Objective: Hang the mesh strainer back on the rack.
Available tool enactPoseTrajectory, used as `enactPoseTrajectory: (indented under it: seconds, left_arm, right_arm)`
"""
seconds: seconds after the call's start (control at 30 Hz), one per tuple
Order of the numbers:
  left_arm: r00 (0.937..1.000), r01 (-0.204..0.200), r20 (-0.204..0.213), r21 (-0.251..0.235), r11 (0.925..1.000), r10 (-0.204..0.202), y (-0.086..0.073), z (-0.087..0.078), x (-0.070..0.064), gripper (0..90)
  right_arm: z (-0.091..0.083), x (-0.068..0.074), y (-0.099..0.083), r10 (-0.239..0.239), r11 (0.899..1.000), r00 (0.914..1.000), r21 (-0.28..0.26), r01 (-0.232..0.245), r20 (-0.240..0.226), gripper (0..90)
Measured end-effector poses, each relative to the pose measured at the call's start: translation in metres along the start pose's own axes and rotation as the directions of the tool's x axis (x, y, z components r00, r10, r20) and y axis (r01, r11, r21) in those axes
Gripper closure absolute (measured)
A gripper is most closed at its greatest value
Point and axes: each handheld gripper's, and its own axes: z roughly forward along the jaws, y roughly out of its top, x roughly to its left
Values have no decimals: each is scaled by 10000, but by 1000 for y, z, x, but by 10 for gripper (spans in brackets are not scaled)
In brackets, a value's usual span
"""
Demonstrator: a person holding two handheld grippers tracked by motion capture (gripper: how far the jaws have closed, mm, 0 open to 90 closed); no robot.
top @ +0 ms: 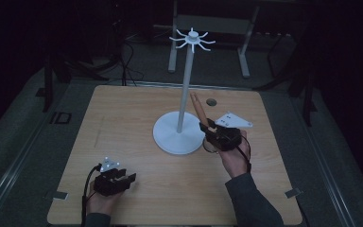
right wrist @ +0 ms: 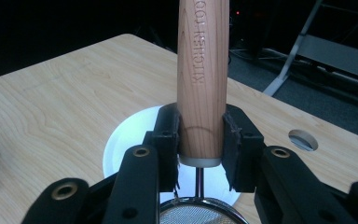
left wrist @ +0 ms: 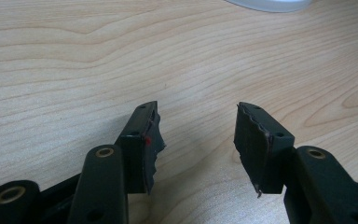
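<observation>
Your right hand-held gripper (right wrist: 199, 140) pinches the strainer's wooden handle (right wrist: 202, 79) low, near the mesh; top-heavy, it may pivot into the white stand (top: 185, 85). Left hand-held gripper (left wrist: 196, 135) is spread, idle.

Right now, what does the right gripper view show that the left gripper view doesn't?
Right gripper view: the right gripper shut on a wooden handle engraved with lettering, a metal mesh strainer below the jaws, a round hole in the table and a grey frame beyond it. Left gripper view: the left gripper with its jaws apart and nothing between them, over bare wood. Both share the light wooden table and part of the white round stand base.
</observation>
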Motion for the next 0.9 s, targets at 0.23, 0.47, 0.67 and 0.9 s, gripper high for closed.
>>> enactPoseTrajectory:
  seconds: [0.23, 0.47, 0.67, 0.9]
  left_arm:
    - [10000, -7, 3, 1, 10000, 7, 0, 0, 0, 501]
    - [10000, 2, 8, 9, 10000, -2, 0, 0, 0, 501]
    - [10000, 1, 1, 1, 10000, -1, 0, 0, 0, 501]
    - [10000, 13, 6, -26, 10000, -13, 0, 0, 0, 501]
  right_arm:
    - [-1, -1, 5, 38, 9999, 10000, -155, -37, 88, 692]
    - [-3, -3, 10, 42, 9996, 9999, -274, -37, 149, 692]
    - [-4, -4, 15, 105, 9991, 9997, -409, -96, 218, 692]
    - [-6, -5, 19, 160, 9985, 9994, -532, -144, 297, 692]
